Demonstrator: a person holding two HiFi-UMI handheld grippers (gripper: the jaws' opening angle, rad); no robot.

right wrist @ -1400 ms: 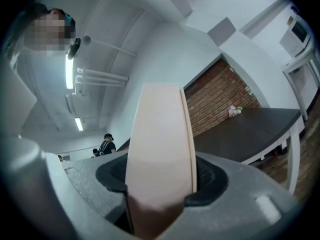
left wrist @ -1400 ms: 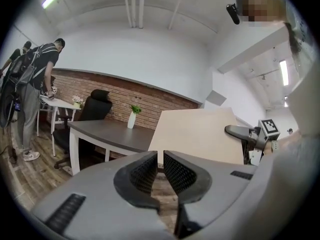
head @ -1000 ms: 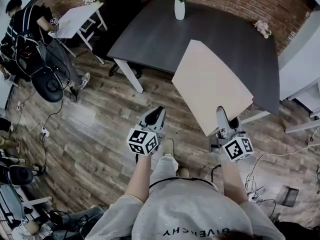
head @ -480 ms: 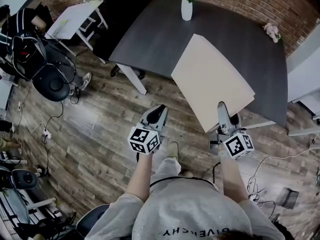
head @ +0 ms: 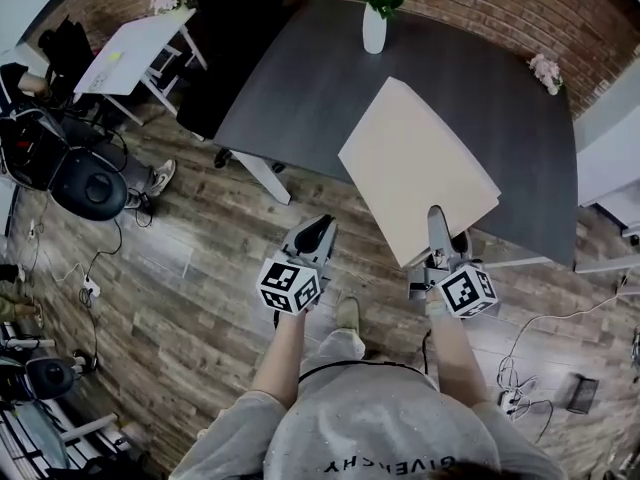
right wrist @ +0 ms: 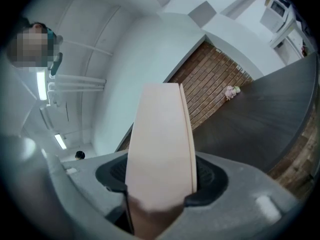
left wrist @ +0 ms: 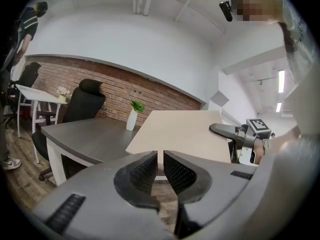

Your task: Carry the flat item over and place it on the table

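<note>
Jaws of right tool [head: 437, 230] stand wide, clamping beige board [head: 415, 163]

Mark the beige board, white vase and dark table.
beige board [head: 415, 168], head view, centre of top face
white vase [head: 374, 31], head view, its body
dark table [head: 310, 78], head view, bare top near vase

The person's grey shirt [head: 370, 418] has one word on it, upside down at the bottom edge: GIVENCHY. The cubes [head: 290, 285] on the left gripper [head: 316, 230] and right gripper [head: 436, 216] show only black-and-white squares, no letters.
</note>
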